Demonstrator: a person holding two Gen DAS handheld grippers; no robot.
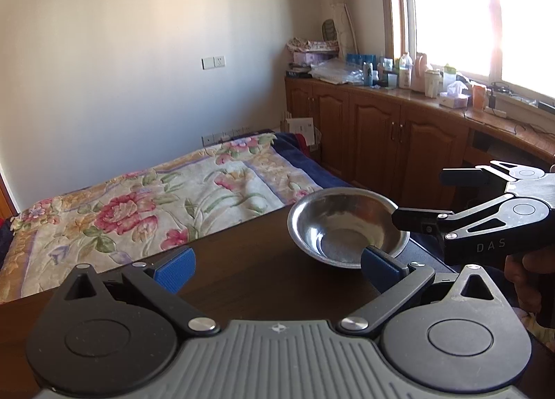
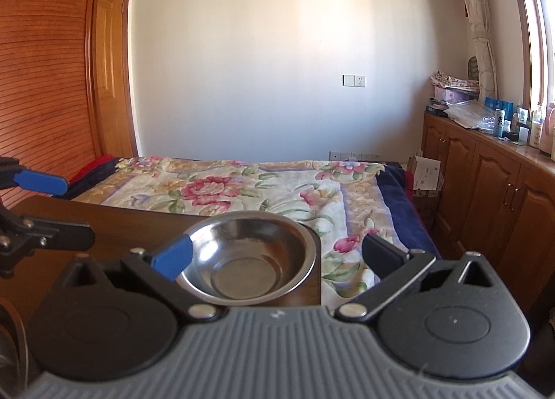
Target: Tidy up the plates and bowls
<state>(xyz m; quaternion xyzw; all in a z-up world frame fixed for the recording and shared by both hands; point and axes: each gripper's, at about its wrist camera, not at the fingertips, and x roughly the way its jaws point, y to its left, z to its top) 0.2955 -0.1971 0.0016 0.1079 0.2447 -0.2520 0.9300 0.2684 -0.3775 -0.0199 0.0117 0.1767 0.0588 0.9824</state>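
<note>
A stainless steel bowl (image 2: 248, 258) stands upright on the dark wooden table (image 2: 114, 225), at the table's far right corner as the right wrist view shows it, with the bed's floral blanket (image 2: 242, 187) beyond the edge. The bowl is empty; its flat bottom and rolled rim reflect the window light.

Right gripper (image 2: 275, 253): jaws spread wide. The blue-padded finger (image 2: 171, 257) overlaps the bowl's left rim in the picture, while the black finger (image 2: 380, 255) hangs off past the table edge, over the blanket and apart from the bowl — neither pad presses on the metal. In the left wrist view the same gripper enters from the right, one black finger (image 1: 416, 218) at the bowl's right rim; whether it touches cannot be told. The letters "DAS" are printed on its body (image 1: 491, 245). Part of a hand (image 1: 530, 274) grips it from below.

Left gripper (image 1: 275, 269): jaws likewise spread. Its left blue pad (image 1: 175, 269) is over bare table; the right finger (image 1: 380, 263) sits at the bowl's near rim, contact unclear. Nothing is pinched between them.

Background items — a wooden cabinet run (image 1: 381, 132) under the window (image 1: 485, 10), its top crowded with bottles and boxes (image 1: 399, 69) whose labels are too small to read, and a white wall switch with socket (image 1: 213, 62).
</note>
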